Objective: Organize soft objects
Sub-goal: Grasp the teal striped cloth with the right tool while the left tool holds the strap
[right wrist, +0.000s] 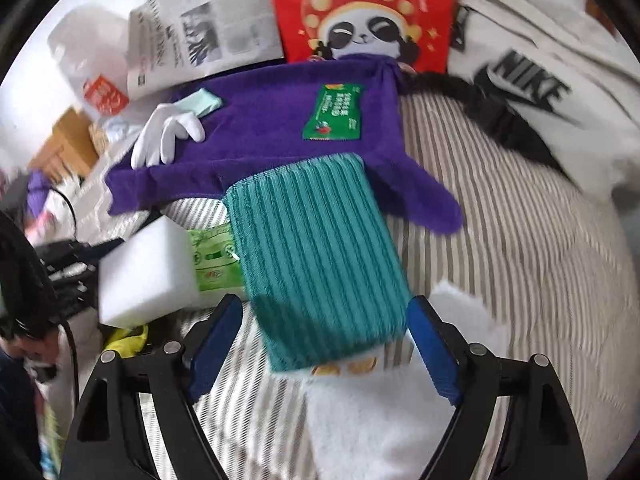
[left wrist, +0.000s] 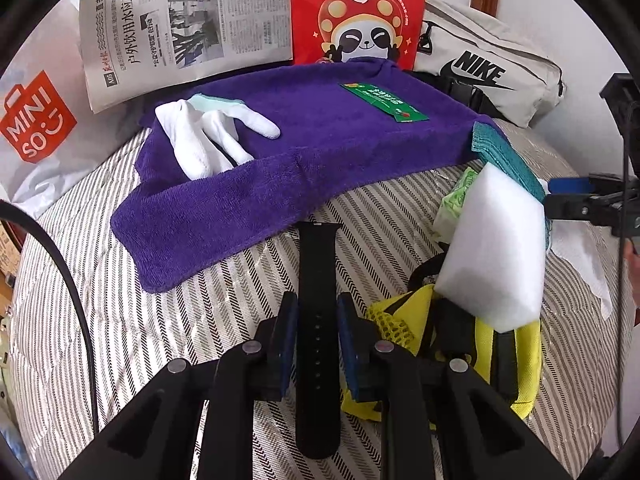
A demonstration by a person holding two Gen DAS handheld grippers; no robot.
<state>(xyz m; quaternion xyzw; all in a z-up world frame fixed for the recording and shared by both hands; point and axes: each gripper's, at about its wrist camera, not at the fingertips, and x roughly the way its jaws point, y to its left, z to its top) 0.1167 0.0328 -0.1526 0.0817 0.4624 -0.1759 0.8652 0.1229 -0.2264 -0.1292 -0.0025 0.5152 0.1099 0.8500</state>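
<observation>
My left gripper (left wrist: 317,322) is shut on a black watch strap (left wrist: 318,264) that sticks forward over the striped bedding. Ahead lies a purple towel (left wrist: 280,152) with a white glove (left wrist: 200,136) and a green packet (left wrist: 384,102) on it. A white foam block (left wrist: 496,248) rests on a yellow mesh bag (left wrist: 404,320) to the right. My right gripper (right wrist: 324,332) is open, its fingers on either side of a teal ribbed cloth (right wrist: 316,256) that overlaps the purple towel (right wrist: 260,128). A white fluffy cloth (right wrist: 368,412) lies under the gripper.
A newspaper (left wrist: 180,28), a red panda bag (left wrist: 356,12), a white Nike bag (left wrist: 488,68) and a Miniso bag (left wrist: 36,120) line the back. A green tissue pack (right wrist: 212,256) sits beside the foam block (right wrist: 148,272). A black cable (left wrist: 72,276) runs at the left.
</observation>
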